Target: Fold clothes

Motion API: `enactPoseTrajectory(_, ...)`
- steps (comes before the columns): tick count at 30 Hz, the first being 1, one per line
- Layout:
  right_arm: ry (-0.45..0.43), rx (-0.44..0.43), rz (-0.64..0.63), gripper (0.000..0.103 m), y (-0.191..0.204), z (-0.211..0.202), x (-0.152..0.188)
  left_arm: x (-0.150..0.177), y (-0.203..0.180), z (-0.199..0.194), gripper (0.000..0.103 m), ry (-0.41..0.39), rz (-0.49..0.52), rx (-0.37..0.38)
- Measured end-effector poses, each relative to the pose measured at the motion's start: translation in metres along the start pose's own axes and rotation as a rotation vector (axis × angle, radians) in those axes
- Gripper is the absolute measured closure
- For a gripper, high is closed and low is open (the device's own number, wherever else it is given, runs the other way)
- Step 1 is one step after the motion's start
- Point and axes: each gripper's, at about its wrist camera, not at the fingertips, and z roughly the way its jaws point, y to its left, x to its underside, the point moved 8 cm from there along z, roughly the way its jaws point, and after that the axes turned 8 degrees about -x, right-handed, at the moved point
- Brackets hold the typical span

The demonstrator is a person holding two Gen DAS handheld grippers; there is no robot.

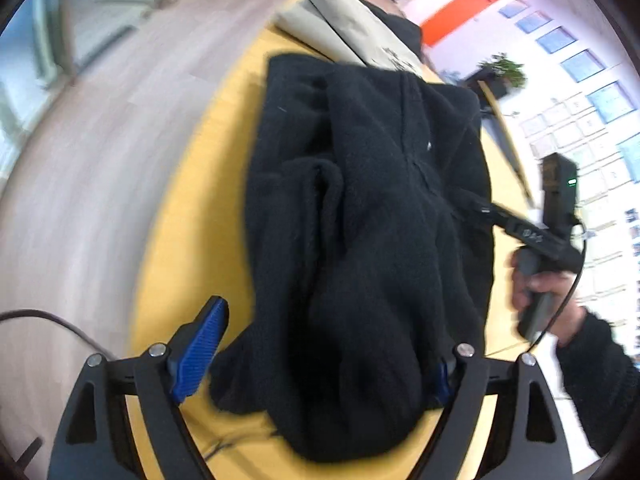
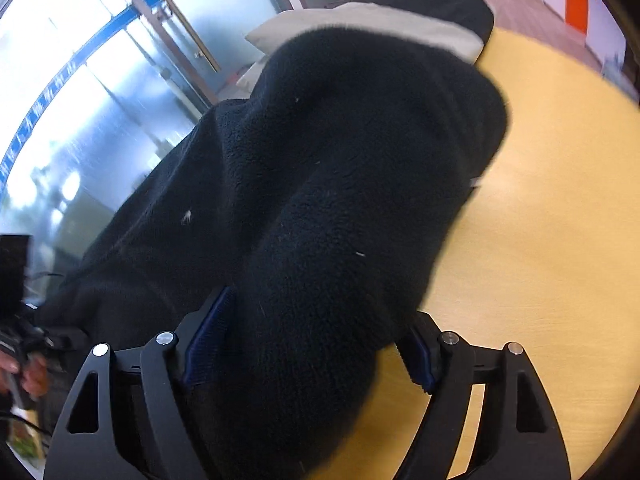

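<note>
The black fleece garment is spread on the yellow table, bunched between the spread-wide jaws of the left gripper. A thick fold is likewise straddled, not pinched, by the widely parted right gripper.

A round yellow table stands on a pale wood-look floor. Glass doors with a blue band lie far left; potted plants and an orange-panelled white wall far right.
</note>
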Motion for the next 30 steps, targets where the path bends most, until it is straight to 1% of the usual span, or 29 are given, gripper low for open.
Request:
enactPoseTrajectory(2, -0.013, 0.05, -0.071, 0.026, 0.015, -0.025, -0.004, 0.03, -0.034, -0.033, 0.015, -0.049, 0.03, -0.098)
enactPoseTrajectory(3, -0.029, 0.065, -0.116, 0.025, 0.026, -0.043, -0.006, 0.04, -0.047, -0.067, 0.015, -0.085, 0.051, -0.166)
enactPoseTrajectory(4, -0.044, 0.084, -0.154, 0.024, 0.035, -0.059, -0.007, 0.028, -0.088, -0.073, 0.015, -0.108, 0.054, -0.213)
enactPoseTrajectory(5, -0.057, 0.101, -0.178, 0.022, 0.051, -0.072, -0.003, 0.038, -0.123, -0.072, 0.015, -0.124, 0.05, -0.259)
enactPoseTrajectory(6, -0.068, 0.107, -0.194, 0.02, 0.076, -0.081, 0.008, 0.046, -0.137, -0.087, 0.015, -0.135, 0.045, -0.288)
enactPoseTrajectory(7, -0.075, 0.109, -0.203, 0.017, 0.086, -0.097, 0.021, 0.053, -0.149, -0.105, 0.015, -0.147, 0.039, -0.315)
enactPoseTrajectory(8, -0.073, 0.101, -0.202, 0.016, 0.071, -0.122, 0.035, 0.057, -0.185, -0.105, 0.015, -0.165, 0.021, -0.327)
enactPoseTrajectory(9, -0.062, 0.085, -0.2, 0.016, 0.069, -0.135, 0.043, 0.059, -0.225, -0.103, 0.015, -0.184, 0.001, -0.338)
enactPoseTrajectory(10, -0.044, 0.072, -0.201, 0.016, 0.086, -0.132, 0.051, 0.069, -0.236, -0.111, 0.015, -0.193, -0.022, -0.341)
enactPoseTrajectory(12, -0.004, 0.059, -0.204, 0.016, 0.09, -0.135, 0.073, 0.083, -0.266, -0.118, 0.015, -0.208, -0.057, -0.338)
enactPoseTrajectory(13, 0.016, 0.053, -0.205, 0.016, 0.092, -0.136, 0.084, 0.076, -0.288, -0.107, 0.015, -0.217, -0.082, -0.348)
enactPoseTrajectory(15, 0.057, 0.057, -0.213, 0.016, 0.086, -0.14, 0.109, 0.082, -0.323, -0.096, 0.015, -0.227, -0.129, -0.384)
enactPoseTrajectory(17, 0.093, 0.097, -0.223, 0.016, 0.078, -0.145, 0.118, 0.09, -0.343, -0.097, 0.015, -0.249, -0.17, -0.411)
enactPoseTrajectory(19, 0.113, 0.129, -0.241, 0.016, 0.085, -0.161, 0.138, 0.098, -0.361, -0.106, 0.015, -0.27, -0.203, -0.424)
enactPoseTrajectory(20, 0.122, 0.142, -0.252, 0.016, 0.085, -0.159, 0.142, 0.103, -0.366, -0.113, 0.015, -0.275, -0.216, -0.436)
enactPoseTrajectory(21, 0.13, 0.157, -0.269, 0.016, 0.084, -0.155, 0.146, 0.105, -0.369, -0.112, 0.015, -0.277, -0.231, -0.458)
enactPoseTrajectory(25, 0.145, 0.222, -0.325, 0.016, 0.083, -0.153, 0.156, 0.112, -0.381, -0.11, 0.015, -0.281, -0.288, -0.492)
enactPoseTrajectory(30, 0.146, 0.251, -0.344, 0.016, 0.079, -0.169, 0.167, 0.109, -0.4, -0.101, 0.015, -0.29, -0.278, -0.524)
